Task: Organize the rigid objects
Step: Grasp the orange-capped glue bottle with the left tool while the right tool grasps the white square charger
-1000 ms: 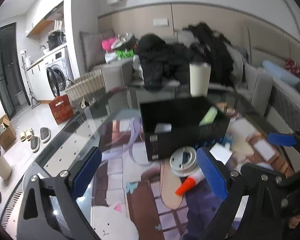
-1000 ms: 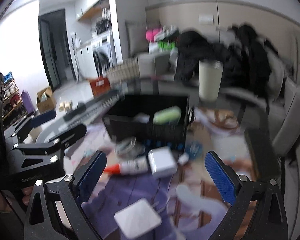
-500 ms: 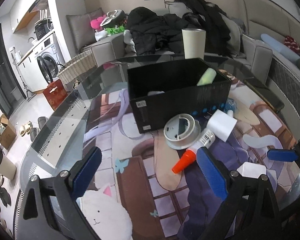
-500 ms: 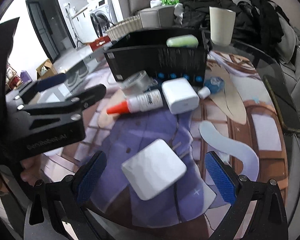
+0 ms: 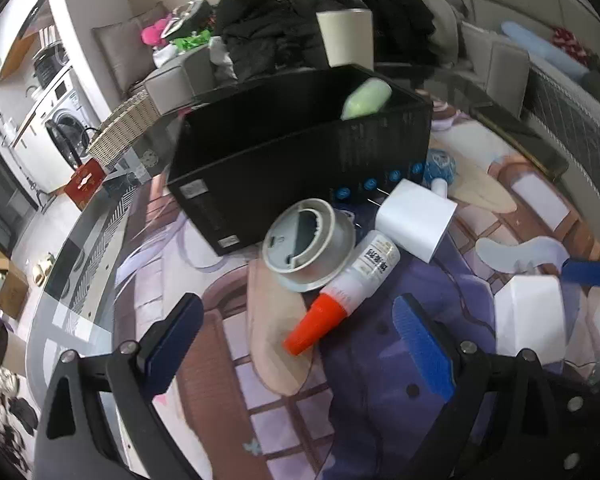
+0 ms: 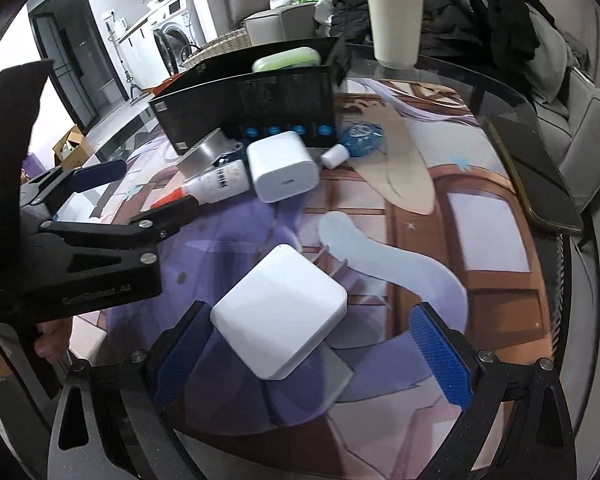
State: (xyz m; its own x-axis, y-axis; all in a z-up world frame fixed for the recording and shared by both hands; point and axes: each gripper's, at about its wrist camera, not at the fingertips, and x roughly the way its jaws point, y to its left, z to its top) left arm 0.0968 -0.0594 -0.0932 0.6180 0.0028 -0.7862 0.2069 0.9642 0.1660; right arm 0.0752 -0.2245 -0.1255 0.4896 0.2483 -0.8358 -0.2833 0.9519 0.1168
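Note:
A black box (image 5: 300,152) stands on the picture mat with a green case (image 5: 366,100) inside. In front of it lie a grey round lid (image 5: 306,240), a glue bottle with an orange cap (image 5: 340,292), a white charger block (image 5: 416,220) and a blue tape dispenser (image 5: 440,168). My left gripper (image 5: 296,356) is open, just short of the glue bottle's orange cap. My right gripper (image 6: 312,352) is open, its fingers on either side of a flat white adapter (image 6: 280,312), not touching it. The box (image 6: 252,100), glue bottle (image 6: 216,184) and charger block (image 6: 282,166) also show in the right wrist view.
A beige cup (image 6: 396,30) stands behind the box. A dark phone (image 6: 536,176) lies at the right edge of the round glass table (image 5: 80,280). The left gripper's body (image 6: 80,248) sits close to the left of the adapter. A sofa with clothes is behind.
Both grippers have dropped toward the table and moved forward. The left one has closed in on the glue bottle, the right one has come around the flat white adapter. Both stay open.

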